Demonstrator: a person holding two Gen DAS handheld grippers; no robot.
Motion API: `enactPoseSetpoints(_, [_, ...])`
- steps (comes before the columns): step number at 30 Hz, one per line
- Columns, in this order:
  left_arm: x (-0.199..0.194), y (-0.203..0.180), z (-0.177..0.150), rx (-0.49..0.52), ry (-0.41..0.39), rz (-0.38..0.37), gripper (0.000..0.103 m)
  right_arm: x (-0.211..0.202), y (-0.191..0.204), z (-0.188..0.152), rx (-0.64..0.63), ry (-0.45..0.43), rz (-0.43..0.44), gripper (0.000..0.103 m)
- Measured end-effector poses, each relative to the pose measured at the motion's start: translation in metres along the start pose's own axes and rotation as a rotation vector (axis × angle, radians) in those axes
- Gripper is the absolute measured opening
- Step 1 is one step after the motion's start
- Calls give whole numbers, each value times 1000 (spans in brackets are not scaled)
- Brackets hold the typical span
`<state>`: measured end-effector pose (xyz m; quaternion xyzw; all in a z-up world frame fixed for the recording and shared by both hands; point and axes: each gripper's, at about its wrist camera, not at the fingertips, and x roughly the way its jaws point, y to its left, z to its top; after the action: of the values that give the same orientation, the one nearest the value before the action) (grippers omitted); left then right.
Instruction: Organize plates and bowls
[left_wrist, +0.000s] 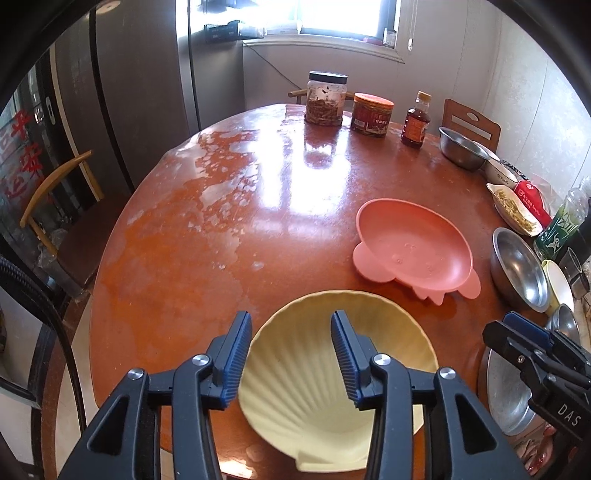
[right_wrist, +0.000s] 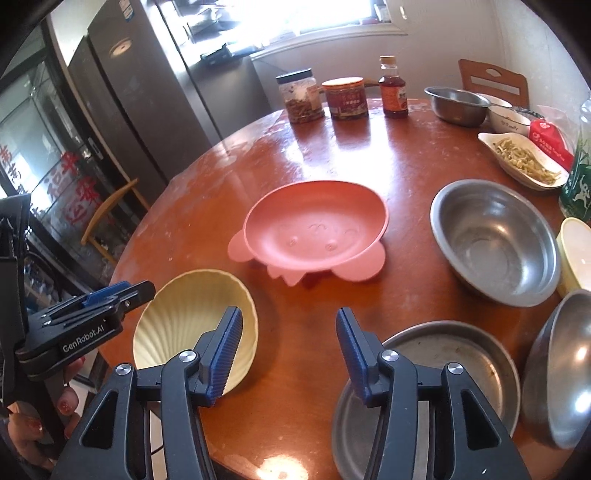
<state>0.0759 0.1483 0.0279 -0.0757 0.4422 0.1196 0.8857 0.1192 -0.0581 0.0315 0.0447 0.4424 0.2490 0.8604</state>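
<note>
Two jars (left_wrist: 327, 99) and a syrup bottle (left_wrist: 416, 120) stand beside a chair (left_wrist: 471, 123).

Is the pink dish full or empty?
Empty. The pink dish shows its bare inside with little raised marks, nothing in it, sitting upright on the table.

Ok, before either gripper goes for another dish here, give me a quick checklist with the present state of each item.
1. Left gripper free of any dish: ok, jaws apart above the yellow shell bowl.
2. Right gripper free: ok, only bare table between the pads.
3. Yellow shell bowl resting on the table: ok.
4. Pink dish clear of other dishes: ok.
5. Flat steel pan safely on the table: cannot tell, near edge hidden.
</note>
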Motion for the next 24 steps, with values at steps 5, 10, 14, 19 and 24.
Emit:
enactPoseSetpoints(5, [1, -17, 15, 33, -11, -1, 48, -4, -5, 12, 3, -28, -8, 56])
enactPoseSetpoints(10, [6, -30, 30, 51, -16, -4, 51, -2, -16, 25, 25, -41, -13, 56])
enactPoseSetpoints(14, [13, -39, 43, 61, -15, -13, 52, 2, -26, 35, 54, -33, -17, 56])
enactPoseSetpoints(19, [30, -46, 57, 73, -1, -2, 52, 12, -36, 46, 79, -17, -35, 56])
enactPoseSetpoints(24, [50, -50, 70, 87, 30, -12, 52, 26, -39, 55, 87, 0, -52, 56])
